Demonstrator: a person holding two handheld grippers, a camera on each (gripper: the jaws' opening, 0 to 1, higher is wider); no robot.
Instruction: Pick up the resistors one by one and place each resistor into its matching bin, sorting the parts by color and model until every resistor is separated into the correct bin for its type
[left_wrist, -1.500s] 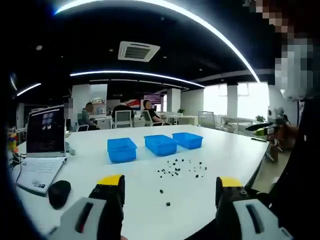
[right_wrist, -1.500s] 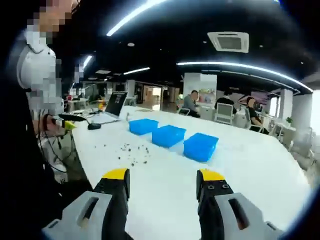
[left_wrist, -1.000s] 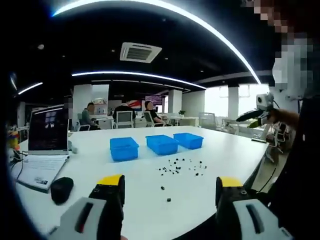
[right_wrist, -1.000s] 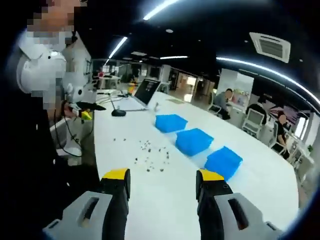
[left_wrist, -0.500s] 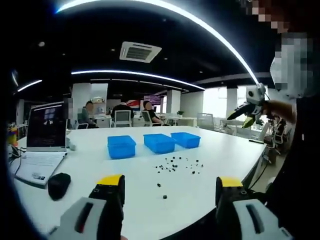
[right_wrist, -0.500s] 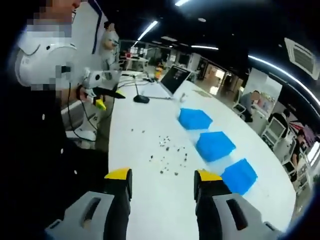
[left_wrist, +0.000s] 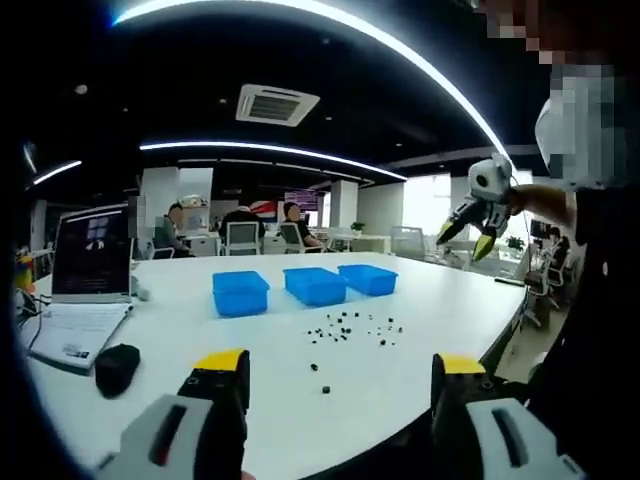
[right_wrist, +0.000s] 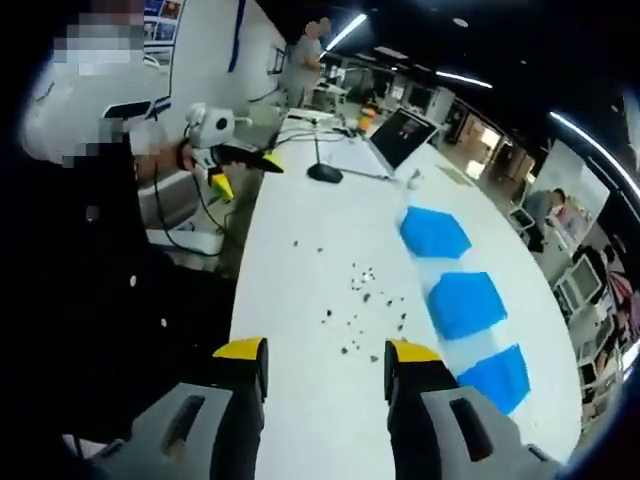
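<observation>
Your right tongs (right_wrist: 322, 357) have risen and tipped over in the last second: their view now looks down along the worktop (right_wrist: 300, 290) instead of across it. In the left gripper view you can see them held high at the right (left_wrist: 470, 235), above the worktop edge. Both the left tongs (left_wrist: 340, 372) and the right tongs are released and grasp nothing; the jaws stand wide apart.

The resistors (left_wrist: 352, 328) lie scattered as small dark pieces on the worktop, in front of the three blue bins (left_wrist: 315, 285), which stand in a row close together. In the right gripper view the resistors (right_wrist: 365, 300) are just beside the bins (right_wrist: 465, 300). No resistor is picked yet, so I judge the sorting has not begun. The raised right tongs seem ready to descend on the scatter. The colours of the pieces are too small to tell.
</observation>
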